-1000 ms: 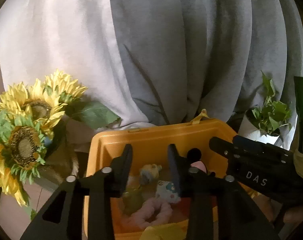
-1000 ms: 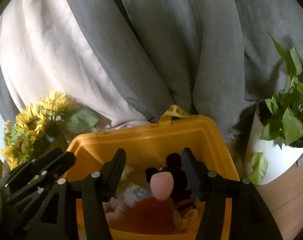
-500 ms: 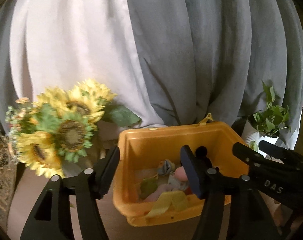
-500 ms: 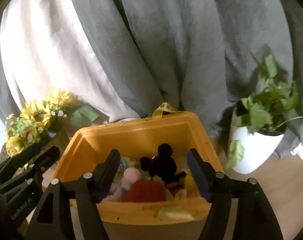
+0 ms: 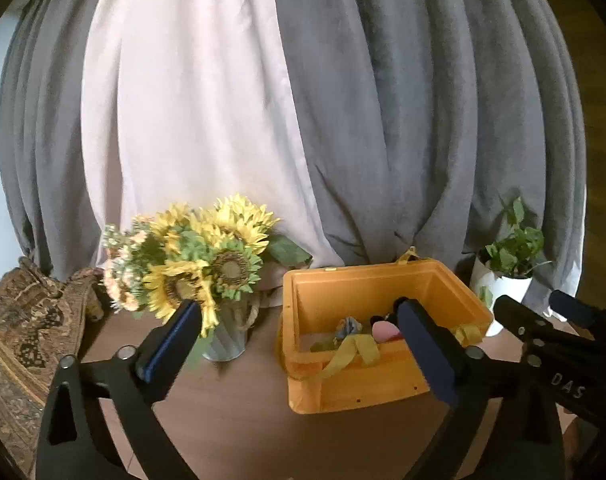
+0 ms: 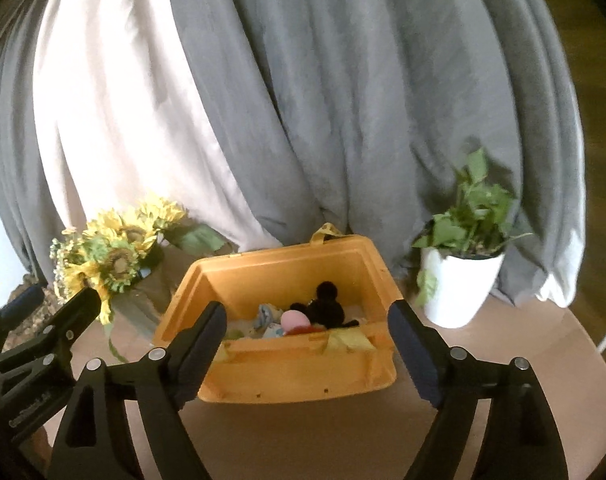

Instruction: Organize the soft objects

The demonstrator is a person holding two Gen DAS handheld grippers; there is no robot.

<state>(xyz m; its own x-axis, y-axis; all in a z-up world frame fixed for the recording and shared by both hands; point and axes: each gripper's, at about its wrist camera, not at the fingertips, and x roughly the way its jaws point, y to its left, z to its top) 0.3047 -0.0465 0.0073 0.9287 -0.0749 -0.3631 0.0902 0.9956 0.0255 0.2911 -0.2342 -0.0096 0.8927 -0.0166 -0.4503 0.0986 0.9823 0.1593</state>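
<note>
From my left gripper (image 5: 299,322) I see both black plastic fingers spread wide with nothing between them; the jaws have just been opening, and the blue pads face each other across bare air. My right gripper (image 6: 305,322) is likewise released and empty, its jaws also just having opened. Ahead of both sits the orange hard-plastic crate (image 6: 303,376), rectangular with sloped walls, on a smooth brown round tabletop (image 6: 343,440). Inside it lie the soft things: a fuzzy black round-eared plush toy (image 6: 327,307), a smooth pink rounded piece (image 6: 293,317) touching it, and a crumpled pale-blue bit of cloth (image 6: 267,315) just beside. A limp yellow fabric strap (image 5: 353,354) drapes over the crate's near wall. Left of the crate stands a bunch of papery yellow sunflowers (image 5: 207,264); right of it, a leafy green plant in a smooth white pot (image 6: 459,284). Grey and cream folded curtains (image 5: 363,120) hang behind.
</note>
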